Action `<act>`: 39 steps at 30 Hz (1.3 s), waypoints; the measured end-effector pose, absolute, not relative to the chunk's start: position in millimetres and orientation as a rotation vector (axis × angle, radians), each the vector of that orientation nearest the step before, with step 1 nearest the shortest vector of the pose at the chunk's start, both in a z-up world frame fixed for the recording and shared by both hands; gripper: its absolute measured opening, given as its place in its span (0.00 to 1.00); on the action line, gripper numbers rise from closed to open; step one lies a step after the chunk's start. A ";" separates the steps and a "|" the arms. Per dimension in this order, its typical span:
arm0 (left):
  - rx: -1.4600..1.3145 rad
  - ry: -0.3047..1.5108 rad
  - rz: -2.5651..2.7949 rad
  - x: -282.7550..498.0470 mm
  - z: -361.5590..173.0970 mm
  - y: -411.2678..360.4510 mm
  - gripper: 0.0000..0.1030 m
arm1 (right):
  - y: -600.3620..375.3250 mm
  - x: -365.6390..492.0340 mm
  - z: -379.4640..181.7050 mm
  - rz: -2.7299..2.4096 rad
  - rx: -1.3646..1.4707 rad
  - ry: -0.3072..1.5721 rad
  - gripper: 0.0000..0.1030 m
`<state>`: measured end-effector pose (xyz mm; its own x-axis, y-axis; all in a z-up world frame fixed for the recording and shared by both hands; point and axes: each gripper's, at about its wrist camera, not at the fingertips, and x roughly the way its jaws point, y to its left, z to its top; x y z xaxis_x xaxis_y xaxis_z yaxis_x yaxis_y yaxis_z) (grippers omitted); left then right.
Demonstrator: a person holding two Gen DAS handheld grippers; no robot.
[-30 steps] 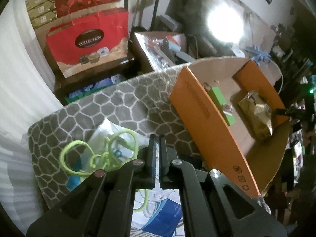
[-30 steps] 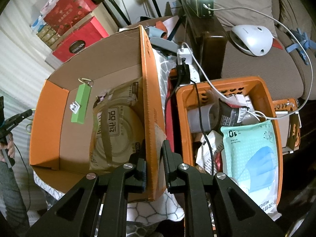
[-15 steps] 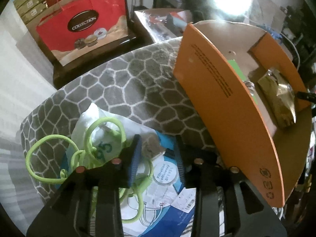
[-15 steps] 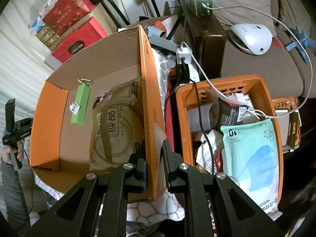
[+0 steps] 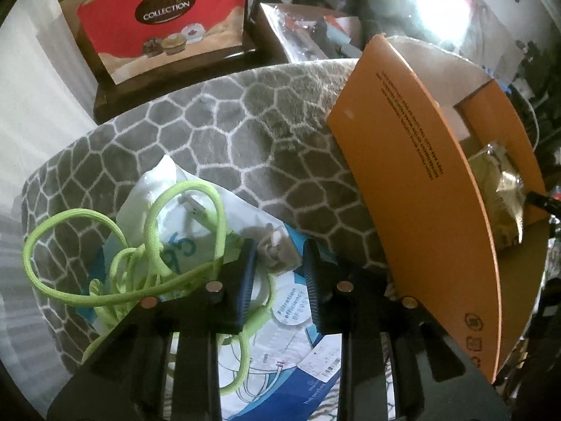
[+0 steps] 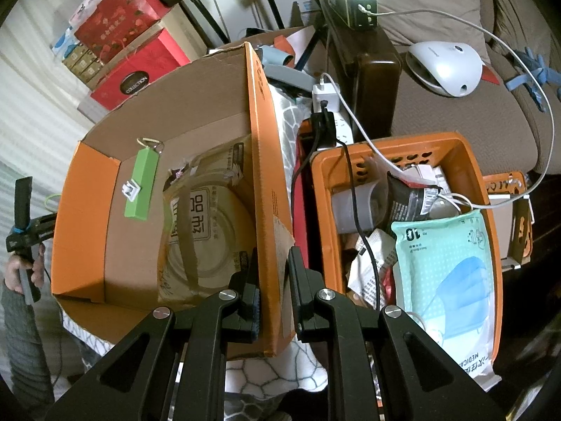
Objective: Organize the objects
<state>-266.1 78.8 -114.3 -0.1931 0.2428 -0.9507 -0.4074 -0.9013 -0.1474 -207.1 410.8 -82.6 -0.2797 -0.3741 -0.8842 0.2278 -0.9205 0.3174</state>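
My left gripper is open, low over a white and blue mask packet on the grey patterned cushion. A small grey-brown object lies between its fingers. A tangled lime-green cord lies on the packet to the left. My right gripper is shut on the right wall of the orange cardboard box, which holds a green block and a gold packet. The box also shows at the right of the left wrist view.
An orange plastic basket right of the box holds a mask pack, pouches and cables. A white device lies on the brown sofa. Red gift bags stand behind the cushion. The left gripper shows at the left edge.
My left gripper has opened and dropped closer to the mask packet and green cord. The right gripper and the box have held still.
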 end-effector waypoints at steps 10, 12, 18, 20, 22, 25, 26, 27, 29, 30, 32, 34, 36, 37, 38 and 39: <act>-1.562 0.219 2.188 -259.7 -76.7 86.3 0.24 | 410.8 -207.2 -82.6 -2.245 1.604 -0.189 0.12; -1.532 0.233 2.195 -257.6 -65.3 90.7 0.24 | 410.9 -207.2 -82.7 -2.245 1.604 -0.190 0.12; -1.445 0.262 2.200 -252.7 -30.5 112.0 0.24 | 410.8 -207.2 -82.6 -2.248 1.604 -0.194 0.12; -1.416 0.273 2.196 -251.6 -21.1 123.1 0.24 | 410.4 -207.3 -82.5 -2.249 1.604 -0.195 0.12; -1.397 0.285 2.187 -250.3 -14.0 135.7 0.24 | 410.5 -207.2 -82.8 -2.251 1.606 -0.193 0.12; -1.375 0.314 2.173 -248.7 -8.3 158.1 0.24 | 410.7 -206.6 -84.5 -2.255 1.611 -0.184 0.12; -1.373 0.322 2.166 -249.1 -7.6 166.1 0.24 | 410.7 -206.6 -85.0 -2.256 1.612 -0.184 0.12; -1.374 0.334 2.159 -250.1 -8.2 174.8 0.24 | 411.7 -206.2 -85.3 -2.256 1.611 -0.184 0.12; -1.382 0.365 2.150 -252.4 -12.0 190.1 0.24 | 410.6 -206.6 -85.5 -2.257 1.613 -0.187 0.12; -1.390 0.384 2.148 -254.4 -14.7 198.4 0.24 | 410.8 -206.5 -85.7 -2.257 1.614 -0.188 0.12; -1.401 0.415 2.148 -257.1 -20.6 211.0 0.24 | 410.4 -206.6 -85.6 -2.258 1.613 -0.188 0.12; -1.411 0.434 2.141 -259.9 -26.4 222.3 0.24 | 410.5 -206.6 -85.6 -2.257 1.614 -0.190 0.12; -1.424 0.455 2.139 -263.3 -32.8 233.0 0.24 | 411.1 -206.2 -86.0 -2.257 1.614 -0.192 0.12; -1.427 0.466 2.139 -264.4 -35.4 237.2 0.24 | 410.9 -206.2 -86.0 -2.258 1.613 -0.192 0.12; -1.432 0.480 2.139 -264.9 -38.6 242.4 0.24 | 410.7 -206.4 -85.7 -2.260 1.613 -0.193 0.12; -1.436 0.493 2.138 -265.8 -41.7 246.5 0.24 | 411.2 -206.2 -86.0 -2.259 1.613 -0.194 0.12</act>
